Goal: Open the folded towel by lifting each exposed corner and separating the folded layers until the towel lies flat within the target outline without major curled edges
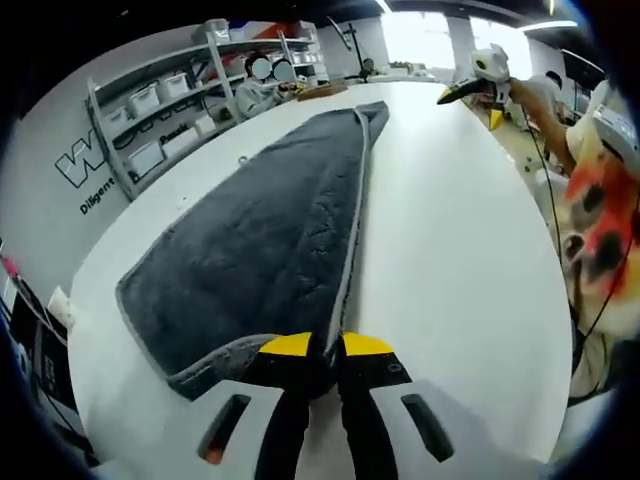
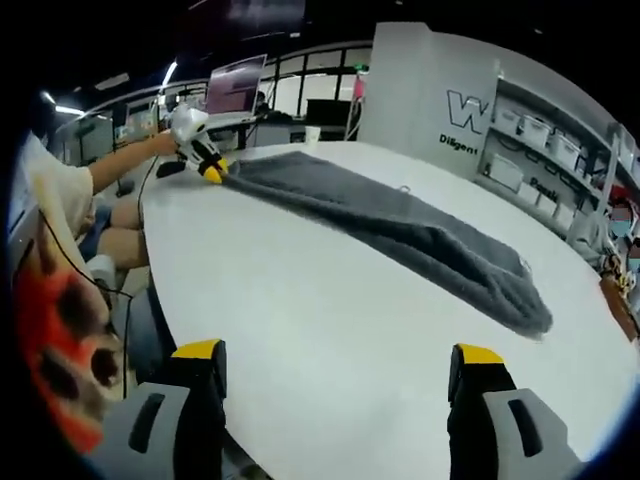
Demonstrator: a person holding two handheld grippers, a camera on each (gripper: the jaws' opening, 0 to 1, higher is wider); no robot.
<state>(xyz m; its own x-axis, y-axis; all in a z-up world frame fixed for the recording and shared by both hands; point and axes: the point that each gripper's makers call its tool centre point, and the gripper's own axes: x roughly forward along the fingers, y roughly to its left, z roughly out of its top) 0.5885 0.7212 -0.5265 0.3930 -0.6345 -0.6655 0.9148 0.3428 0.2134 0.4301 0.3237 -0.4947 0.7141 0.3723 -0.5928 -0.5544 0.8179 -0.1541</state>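
A dark grey towel [image 1: 270,230] lies folded into a long strip on the white table [image 1: 460,260], running away from me. My left gripper [image 1: 327,346] is shut on the towel's near edge, at the light hem. In the right gripper view the same towel [image 2: 420,240] stretches across the table [image 2: 330,310], and the left gripper [image 2: 208,160] pinches its far end. My right gripper [image 2: 338,352] hangs open over bare table, well short of the towel. It also appears in the left gripper view as the right gripper [image 1: 478,92] near the towel's far tip.
Shelves with white bins [image 1: 150,110] line the wall beside the table, seen too as shelves [image 2: 545,150]. A person [image 1: 262,88] sits at the table's far end. The holder's patterned sleeve [image 1: 600,220] and body run along the table's edge [image 2: 160,290].
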